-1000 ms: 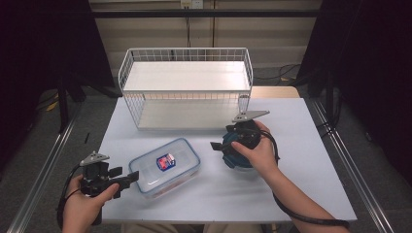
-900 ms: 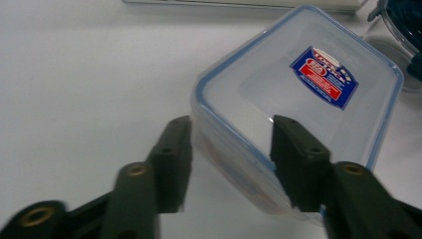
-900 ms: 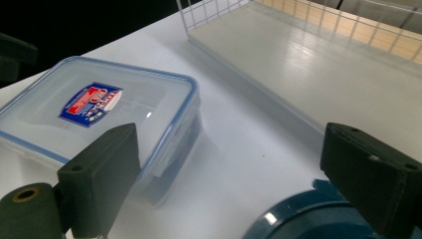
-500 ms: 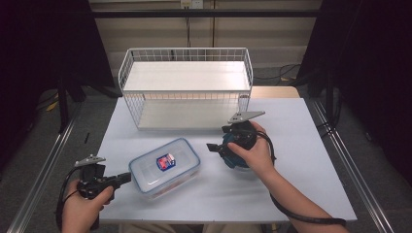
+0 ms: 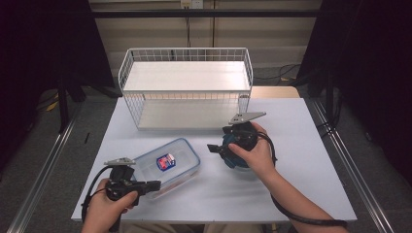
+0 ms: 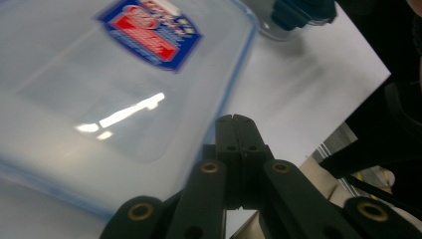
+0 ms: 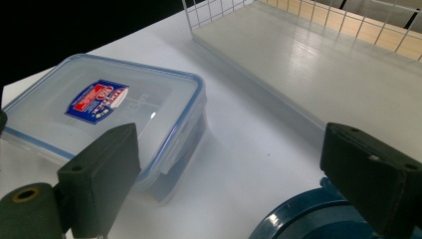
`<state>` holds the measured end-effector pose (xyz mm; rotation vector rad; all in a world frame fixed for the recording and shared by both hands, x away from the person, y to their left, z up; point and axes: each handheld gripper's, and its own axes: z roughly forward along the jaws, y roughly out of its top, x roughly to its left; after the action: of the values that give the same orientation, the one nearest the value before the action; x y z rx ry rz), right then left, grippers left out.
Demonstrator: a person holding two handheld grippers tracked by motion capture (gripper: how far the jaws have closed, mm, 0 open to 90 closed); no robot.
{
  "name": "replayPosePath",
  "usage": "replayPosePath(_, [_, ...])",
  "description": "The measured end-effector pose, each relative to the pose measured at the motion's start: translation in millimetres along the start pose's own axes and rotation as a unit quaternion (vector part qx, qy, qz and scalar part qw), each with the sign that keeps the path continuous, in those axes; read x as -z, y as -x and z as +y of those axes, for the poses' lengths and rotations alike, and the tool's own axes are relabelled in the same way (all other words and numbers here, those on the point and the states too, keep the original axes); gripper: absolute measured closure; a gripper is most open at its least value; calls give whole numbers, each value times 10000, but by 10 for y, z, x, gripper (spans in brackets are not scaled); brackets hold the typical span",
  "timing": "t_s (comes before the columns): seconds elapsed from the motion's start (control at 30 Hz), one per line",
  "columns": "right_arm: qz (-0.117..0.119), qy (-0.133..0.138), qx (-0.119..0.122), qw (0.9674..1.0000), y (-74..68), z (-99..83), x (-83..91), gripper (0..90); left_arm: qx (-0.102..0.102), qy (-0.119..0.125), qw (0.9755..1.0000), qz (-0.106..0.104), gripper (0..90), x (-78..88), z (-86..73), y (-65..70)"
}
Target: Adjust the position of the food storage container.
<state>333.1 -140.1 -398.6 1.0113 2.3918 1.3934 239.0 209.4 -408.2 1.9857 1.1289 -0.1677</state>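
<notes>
A clear rectangular food box with a blue-rimmed lid and a red and blue label lies on the white table, left of centre. My left gripper is shut, its tips at the box's near right edge; the left gripper view shows the jaws pressed together with nothing between them, beside the lid's rim. My right gripper is held over a round blue-lidded jar. Its jaws stand wide open and point toward the box, with the blue lid low between them, apart from the left pad.
A white wire basket shelf stands at the back of the table, its lower board just beyond the right gripper. The table has bare surface at the right and front. Dark floor and rails lie beyond the table's side edges.
The left gripper's jaws went from open to shut, and the left hand slid right until its tips reached the box's edge. The right hand stayed over the blue jar.
</notes>
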Motion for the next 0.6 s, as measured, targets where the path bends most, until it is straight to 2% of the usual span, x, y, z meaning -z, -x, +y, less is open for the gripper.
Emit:
replayPosePath(0.1, [15,1,7,10000,2,-12,13,84,-103,-253,9996,-113,900,-128,-5,43])
replayPosePath(0.2, [8,9,-8,10000,5,-15,19,84,-149,-348,9993,-64,900,-190,-19,33])
replayPosePath(0.23, [9,10,-20,10000,6,-16,21,84,-166,-381,9991,42,900,-215,-28,26])
replayPosePath(0.47, [5,0,-33,10000,1,-24,9,84,-216,-444,9986,194,900,-204,-30,28])
replayPosePath(0.5, [18,-29,-8,10000,0,-29,2,84,-243,-438,9982,322,900,-184,-29,21])
replayPosePath(0.53, [29,-42,-22,10000,-4,-32,-4,84,-243,-438,9982,322,900,-184,-29,21])
replayPosePath(0.6, [49,-62,5,10000,-13,-39,-18,84,-238,-374,9979,481,900,-139,-33,-26])
